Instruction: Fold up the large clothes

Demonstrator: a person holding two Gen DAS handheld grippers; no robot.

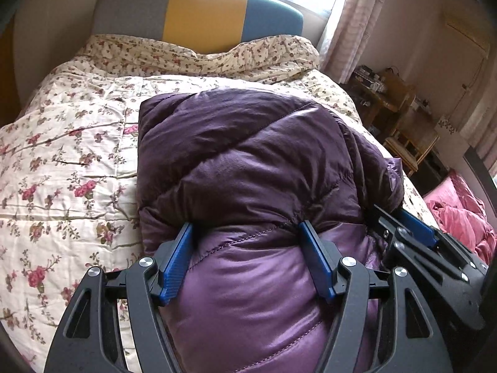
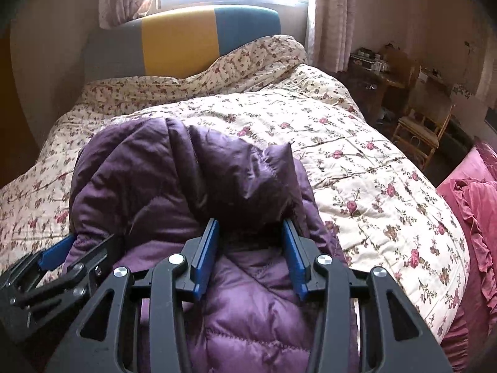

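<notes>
The left hand-held gripper (image 1: 245, 227) and the right hand-held gripper (image 2: 251, 220), side by side, each pinch a thick fold of the purple down jacket (image 1: 248, 155), fingers spread wide by its bulk. The jacket lies on the floral quilt (image 1: 62, 155) of the bed, bundled, its length running from both grippers toward the headboard (image 1: 198, 12), so either is equally near.

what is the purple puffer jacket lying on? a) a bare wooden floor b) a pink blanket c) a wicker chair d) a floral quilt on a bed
d: the purple puffer jacket sits bunched on the cream floral quilt that covers the bed, with the striped headboard behind it.
</notes>
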